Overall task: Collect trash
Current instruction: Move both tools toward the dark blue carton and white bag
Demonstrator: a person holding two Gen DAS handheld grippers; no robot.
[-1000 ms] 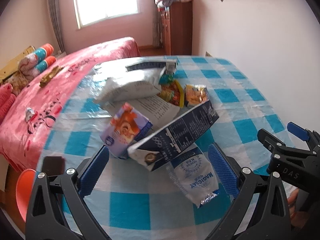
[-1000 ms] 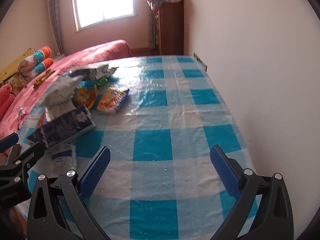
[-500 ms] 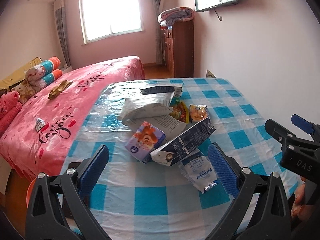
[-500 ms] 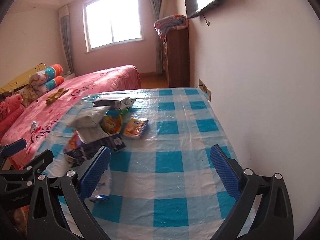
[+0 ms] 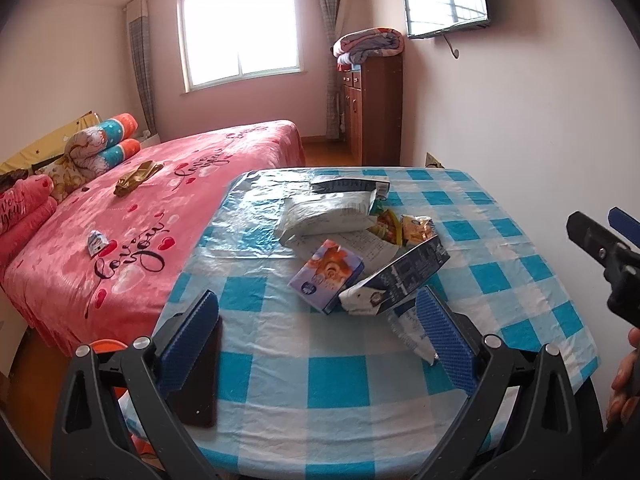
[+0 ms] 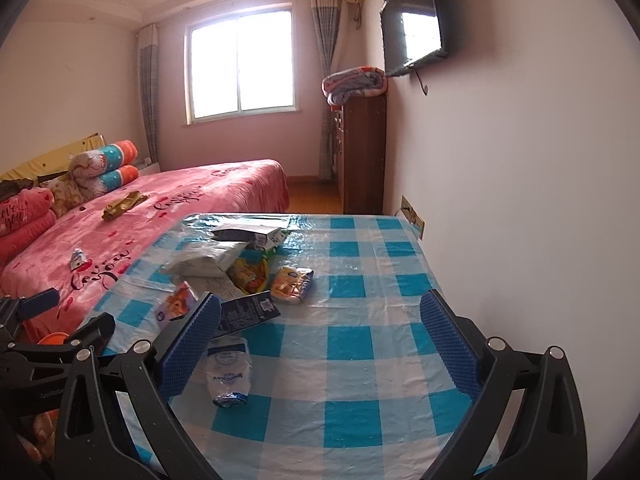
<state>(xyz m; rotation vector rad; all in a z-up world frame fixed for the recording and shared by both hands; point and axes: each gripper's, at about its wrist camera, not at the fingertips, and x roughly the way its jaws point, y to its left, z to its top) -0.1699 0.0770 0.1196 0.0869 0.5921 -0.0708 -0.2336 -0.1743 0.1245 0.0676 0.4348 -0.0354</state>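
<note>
The left gripper [image 5: 316,344] hangs above the near edge of the table [image 5: 336,376], its blue-padded jaws spread wide and holding nothing. The right gripper [image 6: 320,340] is likewise wide open and empty over the blue-and-white checked cloth.

The trash sits in a loose heap toward the table's middle, at about 12 o'clock from the left gripper. A purple snack box [image 5: 326,276] leans against a dark blue carton [image 5: 400,280] lying on its side. A white foil pouch [image 5: 412,336] lies nearest the left gripper at 2 o'clock, half hidden behind the right-hand pad in the left wrist view (the right wrist view shows it whole [image 6: 228,372], at 9 o'clock by the left-hand pad). Farther back are a white padded bag [image 5: 328,216], yellow snack wrappers [image 5: 416,228] and a dark flat box [image 5: 348,186]; their print is too small to read.

A black phone [image 5: 200,380] lies at the table's near-left corner, partly covered by the left gripper's pad. A pink bed [image 5: 120,220] stands at 10 o'clock, with small unclear items on it.
</note>
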